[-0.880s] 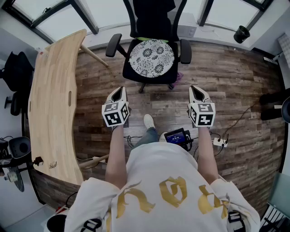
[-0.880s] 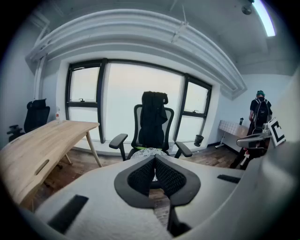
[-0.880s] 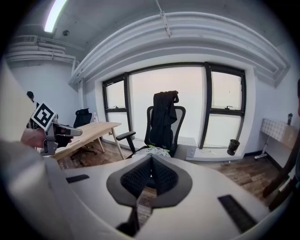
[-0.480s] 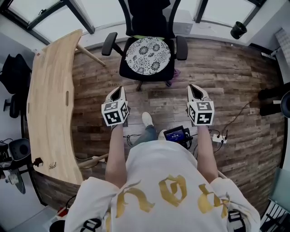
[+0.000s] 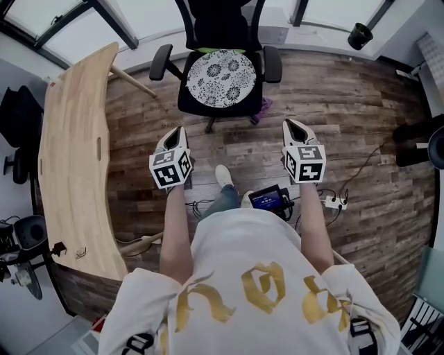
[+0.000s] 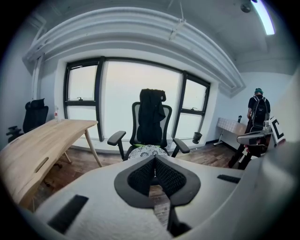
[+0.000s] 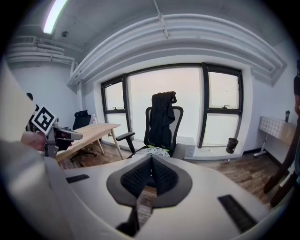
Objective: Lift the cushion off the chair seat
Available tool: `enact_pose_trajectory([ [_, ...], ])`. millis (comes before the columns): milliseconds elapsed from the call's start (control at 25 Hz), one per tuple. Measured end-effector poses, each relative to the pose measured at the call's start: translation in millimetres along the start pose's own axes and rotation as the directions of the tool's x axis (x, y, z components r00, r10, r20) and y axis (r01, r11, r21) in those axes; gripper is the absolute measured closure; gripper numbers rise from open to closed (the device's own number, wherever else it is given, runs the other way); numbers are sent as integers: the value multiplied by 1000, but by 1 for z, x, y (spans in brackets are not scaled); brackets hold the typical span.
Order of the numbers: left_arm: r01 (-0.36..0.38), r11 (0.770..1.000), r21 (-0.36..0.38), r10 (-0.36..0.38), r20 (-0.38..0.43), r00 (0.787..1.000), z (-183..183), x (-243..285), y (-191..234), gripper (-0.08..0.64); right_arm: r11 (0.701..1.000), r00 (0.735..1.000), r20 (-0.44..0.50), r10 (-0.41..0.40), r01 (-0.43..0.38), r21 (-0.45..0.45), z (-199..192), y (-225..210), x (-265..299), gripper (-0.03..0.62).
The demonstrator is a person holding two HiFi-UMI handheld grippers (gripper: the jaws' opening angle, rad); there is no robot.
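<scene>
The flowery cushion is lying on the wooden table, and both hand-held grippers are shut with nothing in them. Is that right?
Not quite. The flowery cushion lies on the black chair seat, not on the wooden table beside it; the head view shows this. Both the left hand-held gripper and the right hand-held gripper are shut with nothing in them.

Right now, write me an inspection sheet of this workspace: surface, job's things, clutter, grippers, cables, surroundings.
Surface: wood-plank floor.
Job's things: round patterned cushion lies flat on the seat of the black chair.
Clutter: device with a blue screen on the floor by the person's feet.
Grippers: left gripper and right gripper both shut, empty, short of the chair.
Cables: power strip with cords on the floor at right.
Surroundings: wooden desk at left, windows behind the chair, a standing person off to the right.
</scene>
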State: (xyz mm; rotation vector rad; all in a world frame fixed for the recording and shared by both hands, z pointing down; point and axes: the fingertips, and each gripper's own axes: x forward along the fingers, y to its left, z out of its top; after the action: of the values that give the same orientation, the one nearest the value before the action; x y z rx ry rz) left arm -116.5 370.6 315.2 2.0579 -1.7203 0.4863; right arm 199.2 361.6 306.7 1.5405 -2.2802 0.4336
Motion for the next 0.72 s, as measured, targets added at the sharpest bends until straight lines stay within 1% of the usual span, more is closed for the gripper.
enact_pose_trajectory([
  [80, -2, 1000, 3, 2, -3, 1000, -2, -2, 2, 549, 999, 1000, 17, 8, -8, 39, 1, 2, 0, 581],
  [120, -4, 1000, 2, 4, -4, 1000, -3, -3, 3, 549, 999, 1000, 20, 8, -9, 44, 1, 2, 0, 580],
  [240, -9, 1000, -18, 9, -1, 1000, -4, -7, 8, 549, 999, 1000, 23, 15, -16, 34, 2, 6, -1, 580],
  [360, -4, 999, -46, 4, 3, 1000, -4, -9, 8, 549, 999, 999, 29, 23, -25, 45, 2, 8, 0, 580],
  [440, 0, 999, -44, 0, 1, 1000, -3, -7, 7, 549, 998, 999, 26, 19, -21, 56, 2, 6, 5, 580],
  [560, -3, 999, -44, 3, -11, 1000, -4, 4, 11, 549, 998, 1000, 19, 19, -20, 59, 3, 5, 16, 580],
  [720, -2, 999, -43, 2, -13, 1000, 5, 36, 21, 549, 998, 1000, 2, -1, 1, 59, 7, -6, 46, 580],
])
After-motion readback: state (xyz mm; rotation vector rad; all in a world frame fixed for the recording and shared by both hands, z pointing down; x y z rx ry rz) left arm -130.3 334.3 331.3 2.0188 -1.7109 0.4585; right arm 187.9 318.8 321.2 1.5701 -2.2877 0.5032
